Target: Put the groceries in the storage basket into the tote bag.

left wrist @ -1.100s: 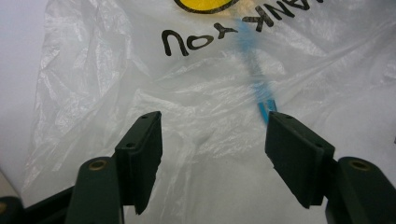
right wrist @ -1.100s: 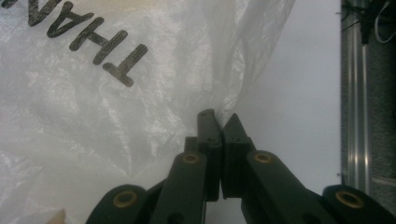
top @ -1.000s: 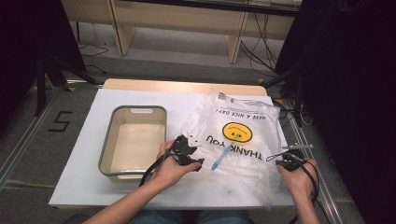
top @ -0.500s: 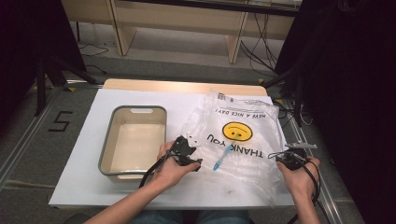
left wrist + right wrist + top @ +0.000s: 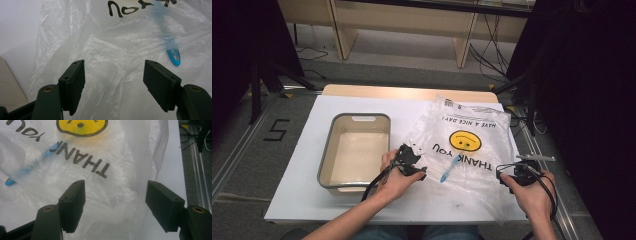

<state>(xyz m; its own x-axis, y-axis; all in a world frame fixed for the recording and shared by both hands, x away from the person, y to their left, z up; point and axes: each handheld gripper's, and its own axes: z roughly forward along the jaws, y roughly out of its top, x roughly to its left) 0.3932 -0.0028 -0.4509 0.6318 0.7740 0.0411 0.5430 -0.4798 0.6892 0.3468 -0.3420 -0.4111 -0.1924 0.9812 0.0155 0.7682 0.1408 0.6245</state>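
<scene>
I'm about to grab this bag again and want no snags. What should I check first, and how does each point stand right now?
1. Left hand-held gripper open over plastic bag: ok.
2. Right hand-held gripper free of the bag, its jaws have just been opening, nothing pinched: ok.
3. Blue toothbrush fully inside the bag: not ok, its tip pokes out.
4. Bag lying flat on the table: not ok, it is wrinkled.
5. Tray empty: ok.
6. Bag mouth location: cannot tell.

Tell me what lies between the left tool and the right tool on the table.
In the high view, the clear plastic bag spans the stretch between the left tool and right tool, with a blue toothbrush inside it near the left tool.
</scene>
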